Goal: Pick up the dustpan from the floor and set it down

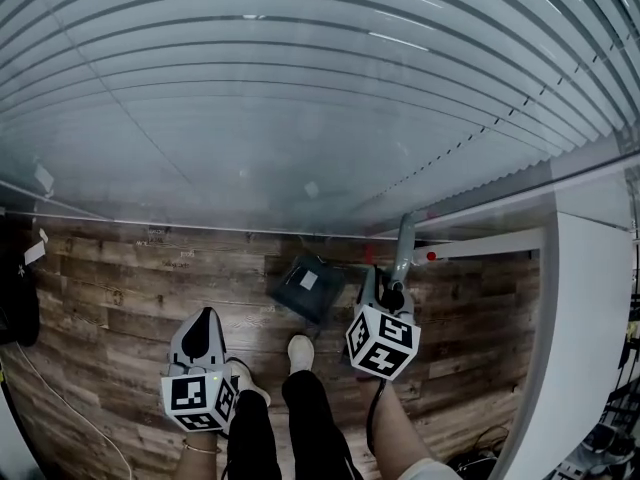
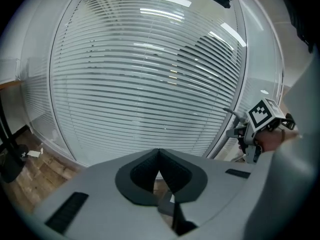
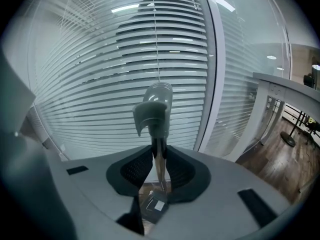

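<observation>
The dustpan has a dark pan with a white label, low over the wooden floor by the glass wall, and a long grey handle that rises to the right. My right gripper is shut on the handle's thin shaft. In the right gripper view the shaft stands upright between the pads, the grey handle top above them and the pan below. Whether the pan touches the floor I cannot tell. My left gripper is off to the left, apart from the dustpan. Its fingertips meet with nothing between them.
A glass wall with white blinds fills the far side. A white ledge stands at the right, a black object and a thin cable at the left. The person's dark trouser legs and white shoe are between the grippers.
</observation>
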{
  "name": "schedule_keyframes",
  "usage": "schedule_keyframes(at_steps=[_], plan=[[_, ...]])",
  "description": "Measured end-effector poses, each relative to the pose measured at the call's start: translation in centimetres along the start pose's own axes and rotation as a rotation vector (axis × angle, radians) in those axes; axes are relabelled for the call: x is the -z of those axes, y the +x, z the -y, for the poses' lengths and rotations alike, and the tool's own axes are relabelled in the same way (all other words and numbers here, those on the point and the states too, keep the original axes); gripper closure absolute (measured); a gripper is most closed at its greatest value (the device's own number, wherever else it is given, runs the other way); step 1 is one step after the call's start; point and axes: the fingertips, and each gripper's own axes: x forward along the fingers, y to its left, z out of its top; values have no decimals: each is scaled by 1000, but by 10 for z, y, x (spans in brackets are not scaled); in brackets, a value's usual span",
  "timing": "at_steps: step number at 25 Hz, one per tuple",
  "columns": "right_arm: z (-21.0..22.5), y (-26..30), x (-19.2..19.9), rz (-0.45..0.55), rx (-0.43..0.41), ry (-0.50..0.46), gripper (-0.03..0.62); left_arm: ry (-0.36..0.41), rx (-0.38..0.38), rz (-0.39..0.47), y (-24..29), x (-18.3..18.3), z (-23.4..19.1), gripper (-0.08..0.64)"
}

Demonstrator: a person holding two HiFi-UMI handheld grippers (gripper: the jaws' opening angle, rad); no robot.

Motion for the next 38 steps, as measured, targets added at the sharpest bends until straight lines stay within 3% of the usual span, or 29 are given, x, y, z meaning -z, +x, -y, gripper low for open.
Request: schedule_keyframes(at_steps=[12,20,26,32,38], plan=[[-10,-41,12,-75,-43,-53,494,-28,-13,-26,-26,0,6,543],[-28,-64,24,-60,-115,-75,494,49,30,42,-27,-22,20,543],[-48,-97,-16,14,-161,-88,494,86,54,116,-44,-60,22,543],[-69,-145,-102,111,-219,-81,495,112,90,226,-72,-141,33,543],[-87,-181,-157,213,-286,-107,495,160,86,339,-100,-202,44,543]])
